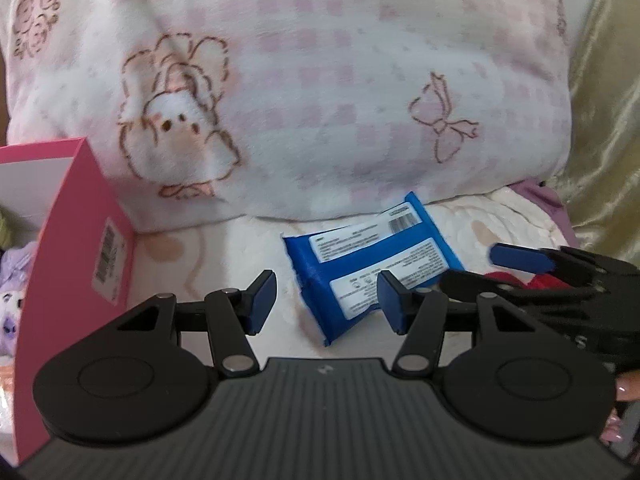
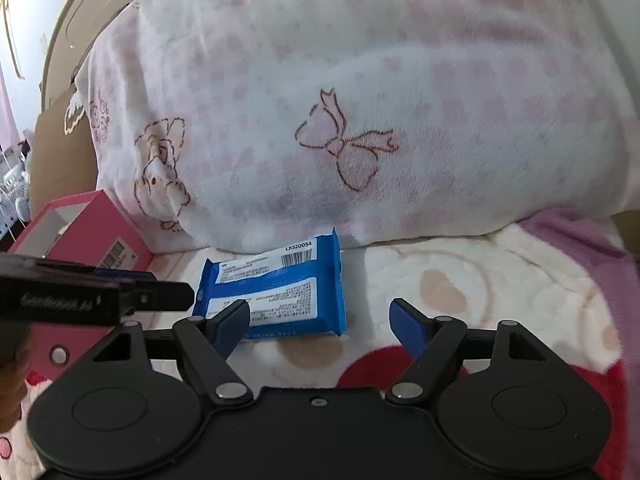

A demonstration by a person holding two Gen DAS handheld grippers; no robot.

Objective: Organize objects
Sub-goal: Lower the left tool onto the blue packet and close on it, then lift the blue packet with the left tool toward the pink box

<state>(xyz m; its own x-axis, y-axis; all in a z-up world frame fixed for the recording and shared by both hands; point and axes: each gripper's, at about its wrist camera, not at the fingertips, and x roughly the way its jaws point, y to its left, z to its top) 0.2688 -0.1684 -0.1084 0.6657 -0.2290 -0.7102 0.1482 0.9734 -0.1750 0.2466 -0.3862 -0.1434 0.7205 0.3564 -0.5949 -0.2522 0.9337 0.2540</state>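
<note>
Left gripper (image 1: 326,300) open and empty, right gripper (image 2: 320,326) likewise, both just short of the blue wipes pack (image 1: 372,264). Pack lies flat on the fleece blanket (image 2: 460,280), below the pillow (image 1: 340,100). Best to straddle its short width, pinch gently, then carry it to the pink box (image 1: 76,232) at far left.

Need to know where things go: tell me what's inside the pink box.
The pink box is open on top, showing pale inner walls. In the left wrist view a purple plush sits at its open side. Its floor and remaining contents are hidden.

Blue packet (image 1: 370,268), pink box (image 1: 80,240), pink-checked white pillow (image 1: 320,80).
</note>
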